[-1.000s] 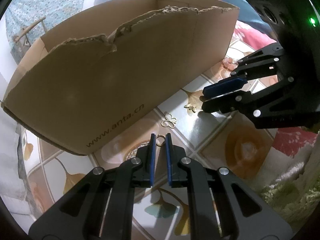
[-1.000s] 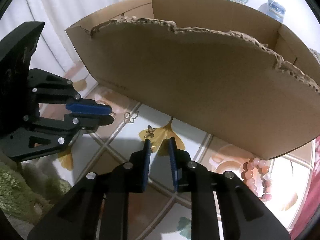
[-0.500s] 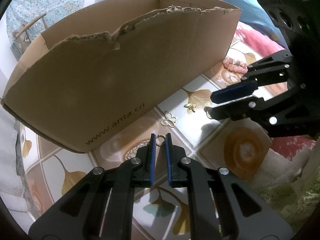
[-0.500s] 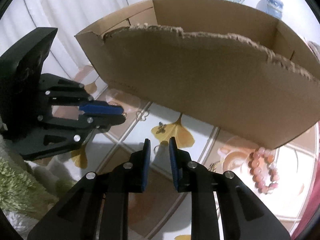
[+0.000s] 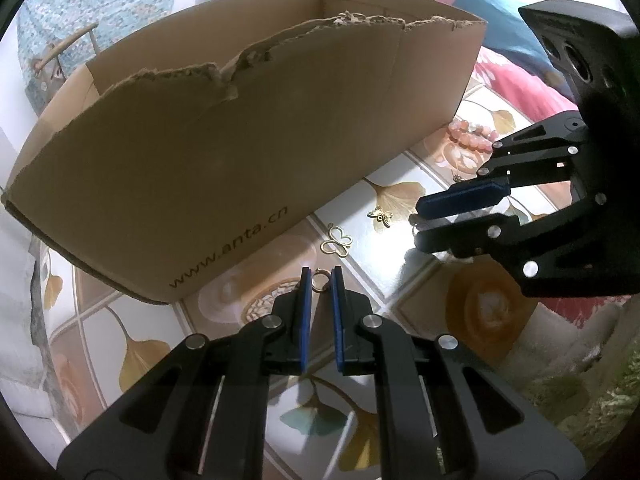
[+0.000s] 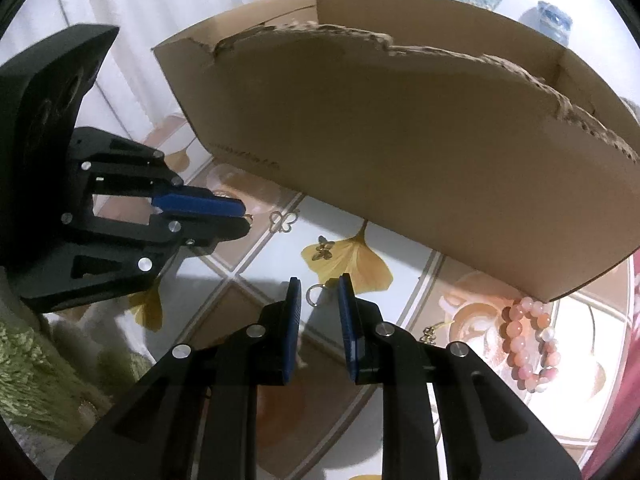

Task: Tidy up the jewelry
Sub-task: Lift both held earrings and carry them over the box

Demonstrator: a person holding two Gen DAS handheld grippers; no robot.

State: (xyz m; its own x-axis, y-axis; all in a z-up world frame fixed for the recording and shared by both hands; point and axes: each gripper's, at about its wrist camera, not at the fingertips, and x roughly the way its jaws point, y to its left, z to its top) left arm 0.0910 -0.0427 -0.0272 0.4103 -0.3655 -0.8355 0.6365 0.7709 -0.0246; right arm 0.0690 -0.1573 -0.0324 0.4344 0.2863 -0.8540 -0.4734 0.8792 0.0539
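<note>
My left gripper [image 5: 320, 274] has its jaws narrowly parted around a small gold ring [image 5: 320, 280] at the fingertips; it also shows in the right wrist view [image 6: 242, 222]. My right gripper [image 6: 318, 286] stands partly open above a small silver ring [image 6: 313, 294] on the table; it also shows in the left wrist view [image 5: 418, 224]. A gold butterfly outline charm [image 5: 337, 240] and a small gold butterfly charm [image 5: 381, 215] lie between the grippers. A pink bead bracelet [image 6: 528, 344] lies at the right. The torn cardboard box [image 5: 240, 148] stands behind.
The table [image 5: 400, 280] has a patterned cloth with ginkgo leaves. A small gold chain piece [image 6: 430, 334] lies beside the right gripper's finger. A green fluffy cloth [image 6: 48, 368] lies at the front left edge. Pink and blue fabric [image 5: 516, 80] lies beyond the box.
My right gripper has drawn back from the box toward the near side, and a silver ring now shows between its fingertips. The left gripper has held still with the gold ring.
</note>
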